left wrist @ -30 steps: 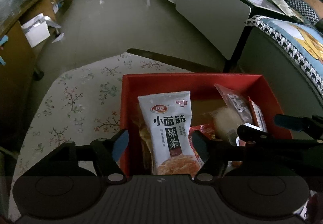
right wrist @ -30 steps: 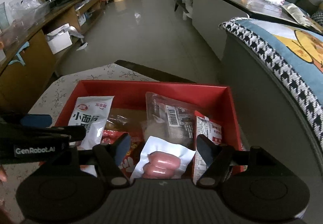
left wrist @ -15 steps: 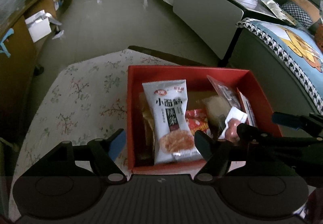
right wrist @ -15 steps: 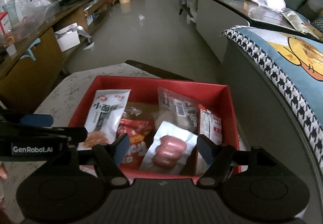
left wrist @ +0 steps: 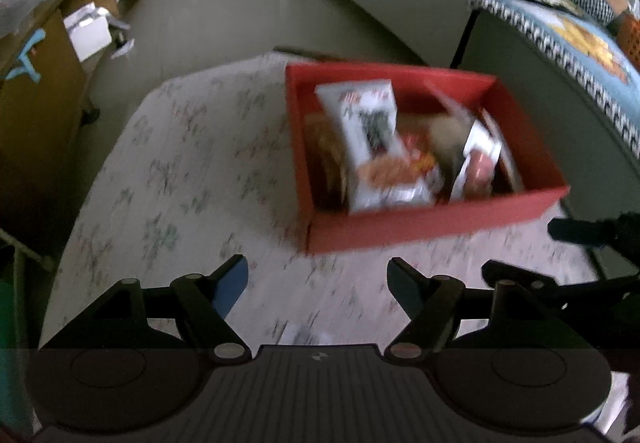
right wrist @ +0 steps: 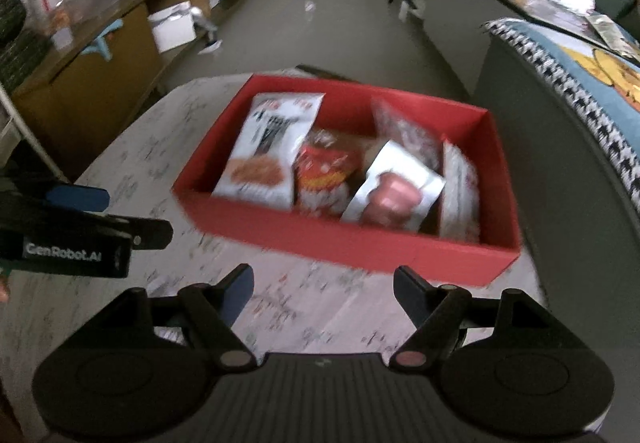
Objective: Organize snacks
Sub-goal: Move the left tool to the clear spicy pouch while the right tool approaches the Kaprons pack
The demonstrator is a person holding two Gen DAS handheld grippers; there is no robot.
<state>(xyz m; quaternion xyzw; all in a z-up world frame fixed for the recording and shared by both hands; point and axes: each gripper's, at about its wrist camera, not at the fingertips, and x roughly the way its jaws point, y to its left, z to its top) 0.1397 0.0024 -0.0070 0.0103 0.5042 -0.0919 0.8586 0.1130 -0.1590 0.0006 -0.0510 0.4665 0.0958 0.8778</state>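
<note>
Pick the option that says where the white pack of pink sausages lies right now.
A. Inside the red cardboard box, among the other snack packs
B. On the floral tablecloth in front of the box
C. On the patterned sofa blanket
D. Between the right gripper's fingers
A: the right wrist view shows the white pack of pink sausages lying inside the red cardboard box, beside the other snack packs.

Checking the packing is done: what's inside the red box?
Red box holds a white packet, a red packet, a sausage pack and more behind. Blur and overlap hide what lies underneath.
</note>
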